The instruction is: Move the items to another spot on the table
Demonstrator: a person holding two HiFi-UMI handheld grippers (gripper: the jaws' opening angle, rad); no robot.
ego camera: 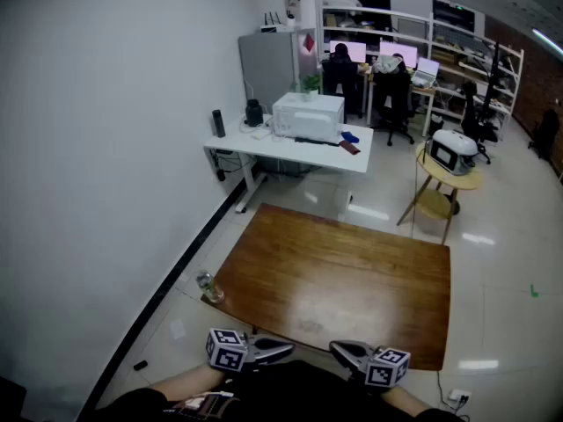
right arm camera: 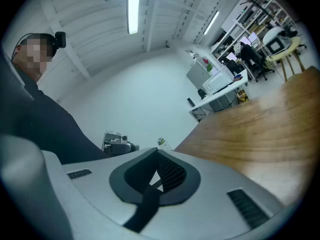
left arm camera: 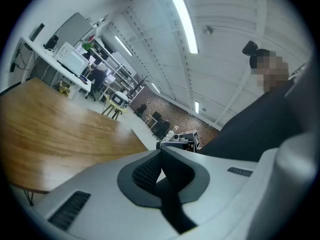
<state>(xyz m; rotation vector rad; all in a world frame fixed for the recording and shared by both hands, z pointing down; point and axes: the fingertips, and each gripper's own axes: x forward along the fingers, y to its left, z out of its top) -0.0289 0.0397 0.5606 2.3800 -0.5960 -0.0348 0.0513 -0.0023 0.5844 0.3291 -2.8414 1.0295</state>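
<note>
Bottle (ego camera: 209, 287) stands, seemingly upright, at the near left corner of the table (ego camera: 334, 280), left of both grippers at the near edge, nearer the left gripper (ego camera: 283, 351) than the right gripper (ego camera: 341, 349), whose jaws are all closed and empty.

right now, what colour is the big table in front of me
Warm brown wood grain. The table shows best in the head view.

One table (ego camera: 352, 280), one bottle (ego camera: 209, 287), two grippers (ego camera: 288, 351) (ego camera: 336, 348).
</note>
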